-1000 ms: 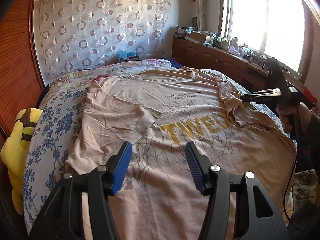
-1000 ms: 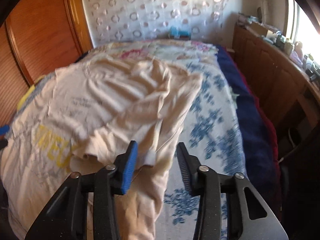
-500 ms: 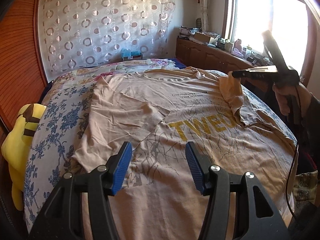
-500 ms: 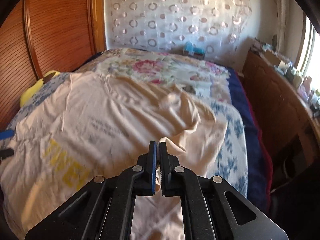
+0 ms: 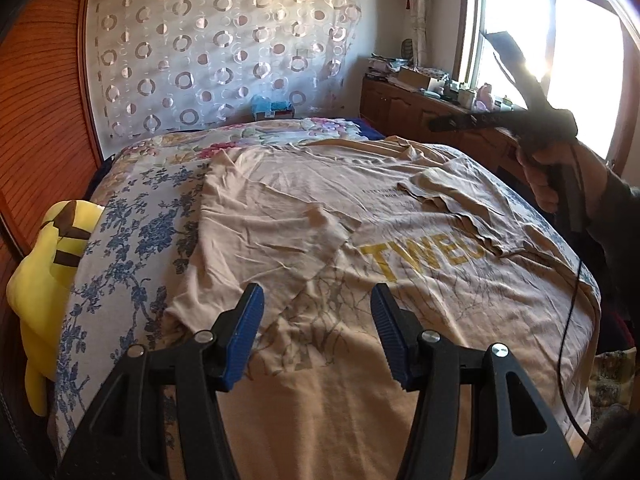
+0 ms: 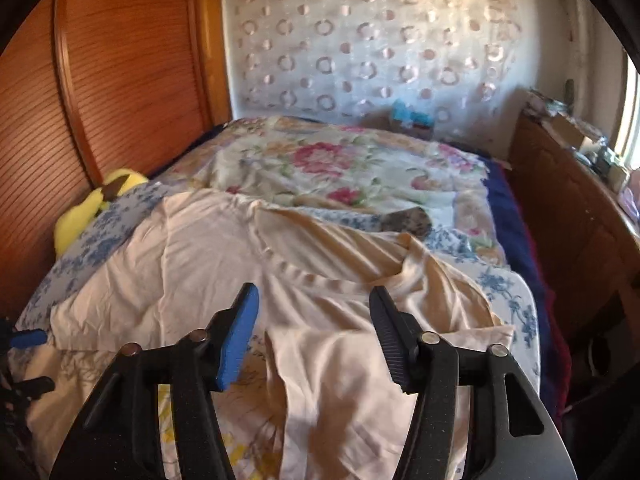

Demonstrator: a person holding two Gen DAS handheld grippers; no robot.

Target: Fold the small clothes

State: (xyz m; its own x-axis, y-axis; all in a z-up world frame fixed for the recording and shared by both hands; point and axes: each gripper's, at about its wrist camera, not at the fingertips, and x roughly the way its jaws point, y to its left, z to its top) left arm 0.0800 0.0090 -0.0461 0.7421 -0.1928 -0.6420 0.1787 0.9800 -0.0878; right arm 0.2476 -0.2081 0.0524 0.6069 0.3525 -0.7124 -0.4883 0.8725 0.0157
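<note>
Beige t-shirt [image 5: 360,248] lies spread on the bed [image 5: 120,240], both sleeves flopped inward. Right gripper [image 6: 314,332] fingers just sprang apart, empty; left gripper [image 5: 316,332] fingers wide too. That crumpled right sleeve [image 5: 452,196] could bake wrinkles into later folds.

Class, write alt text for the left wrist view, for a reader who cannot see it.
A beige T-shirt lies spread on a bed, both sleeves folded inward. The open left gripper hovers above the shirt's lower half, while the right gripper is held above the shirt's right side. A yellow plush toy sits at the bed's left edge.
</note>
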